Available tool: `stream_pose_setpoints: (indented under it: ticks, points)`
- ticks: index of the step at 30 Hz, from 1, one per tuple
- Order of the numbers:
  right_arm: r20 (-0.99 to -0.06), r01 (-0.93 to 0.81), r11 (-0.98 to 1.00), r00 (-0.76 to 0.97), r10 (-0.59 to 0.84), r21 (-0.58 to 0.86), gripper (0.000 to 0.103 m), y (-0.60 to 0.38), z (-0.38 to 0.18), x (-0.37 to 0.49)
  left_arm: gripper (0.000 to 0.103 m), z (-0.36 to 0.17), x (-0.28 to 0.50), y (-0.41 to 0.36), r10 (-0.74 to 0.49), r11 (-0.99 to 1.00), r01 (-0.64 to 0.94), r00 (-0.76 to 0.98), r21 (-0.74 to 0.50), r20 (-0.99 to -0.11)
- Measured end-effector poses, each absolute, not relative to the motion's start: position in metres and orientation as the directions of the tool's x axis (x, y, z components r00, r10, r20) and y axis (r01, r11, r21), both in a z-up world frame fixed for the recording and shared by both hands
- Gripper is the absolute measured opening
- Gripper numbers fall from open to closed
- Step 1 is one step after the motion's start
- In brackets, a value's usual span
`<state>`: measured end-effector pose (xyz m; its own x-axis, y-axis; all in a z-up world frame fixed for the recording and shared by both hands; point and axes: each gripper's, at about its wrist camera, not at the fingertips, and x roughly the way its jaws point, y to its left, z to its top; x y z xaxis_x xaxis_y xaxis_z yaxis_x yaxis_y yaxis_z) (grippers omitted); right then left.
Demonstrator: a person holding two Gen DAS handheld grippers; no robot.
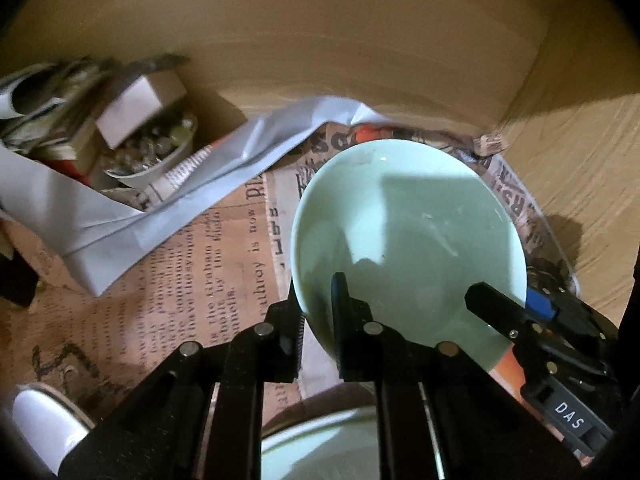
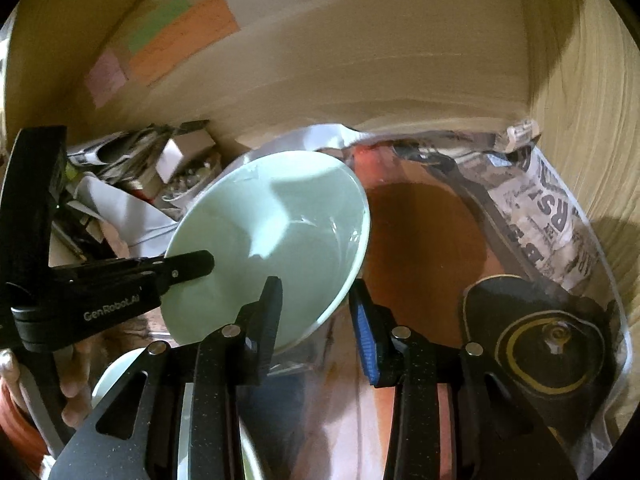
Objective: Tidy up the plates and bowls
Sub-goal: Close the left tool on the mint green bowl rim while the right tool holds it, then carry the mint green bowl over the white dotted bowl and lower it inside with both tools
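With your left gripper (image 1: 316, 312) and right gripper (image 2: 314, 312) each clamping opposite rims of the tilted green bowl (image 1: 404, 236), uneven pulling could wrench it loose.

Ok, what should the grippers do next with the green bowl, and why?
Probably level the green bowl and lower it toward the second bowl just below. It is tilted and seems lifted off the newspaper. The left hand-held gripper pinches its rim and the right hand-held gripper straddles the rim too, so stacking looks like the nearest step.
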<state>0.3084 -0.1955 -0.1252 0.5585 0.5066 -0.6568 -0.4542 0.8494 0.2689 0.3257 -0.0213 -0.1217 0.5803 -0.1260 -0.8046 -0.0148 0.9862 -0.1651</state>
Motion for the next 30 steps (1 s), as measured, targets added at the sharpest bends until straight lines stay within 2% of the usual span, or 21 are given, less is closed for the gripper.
stream_pose_setpoints:
  ticks: [15,30]
  points:
    - [-0.591,-0.543,0.802,0.571,0.57,0.249,0.031,-0.166,-0.092,0.255,0.013,-0.084,0.249,0.023,-0.128,0.975,-0.047,0.683,-0.219,-0.719]
    - [-0.571,-0.64,0.727,0.51,0.644,0.249,0.031,-0.121,-0.088,0.206,0.013,-0.07,0.172,0.073,-0.074,0.976,-0.083,0.735,-0.199,-0.674]
